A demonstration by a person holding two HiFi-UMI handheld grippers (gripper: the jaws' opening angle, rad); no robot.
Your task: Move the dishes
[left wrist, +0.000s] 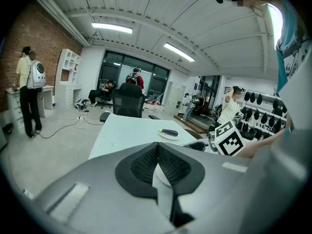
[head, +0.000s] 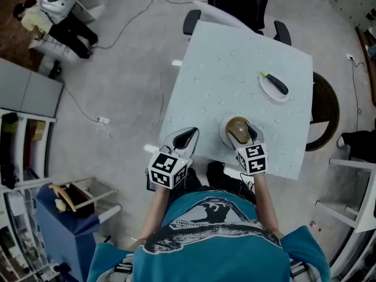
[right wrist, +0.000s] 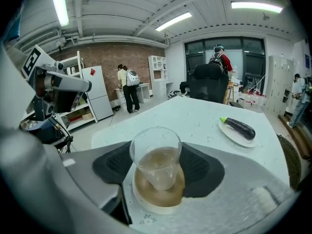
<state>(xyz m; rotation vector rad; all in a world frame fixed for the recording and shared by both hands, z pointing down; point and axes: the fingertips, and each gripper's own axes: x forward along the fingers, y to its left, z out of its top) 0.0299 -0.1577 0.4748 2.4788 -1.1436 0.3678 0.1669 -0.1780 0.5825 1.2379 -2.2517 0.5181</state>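
- While R gripper [right wrist: 156, 172] fingers stand wide, glass [right wrist: 156, 152] sits upright btwn them on brown saucer [right wrist: 146, 200], pads just beside its walls, no clear press.
- L gripper [left wrist: 157, 162]: fingers together, empty, off to glass's left; R gripper nearer.
- Beyond R fingers, to right: plate [right wrist: 231, 135] w/ eggplant [right wrist: 239, 127], long axis slanting across.
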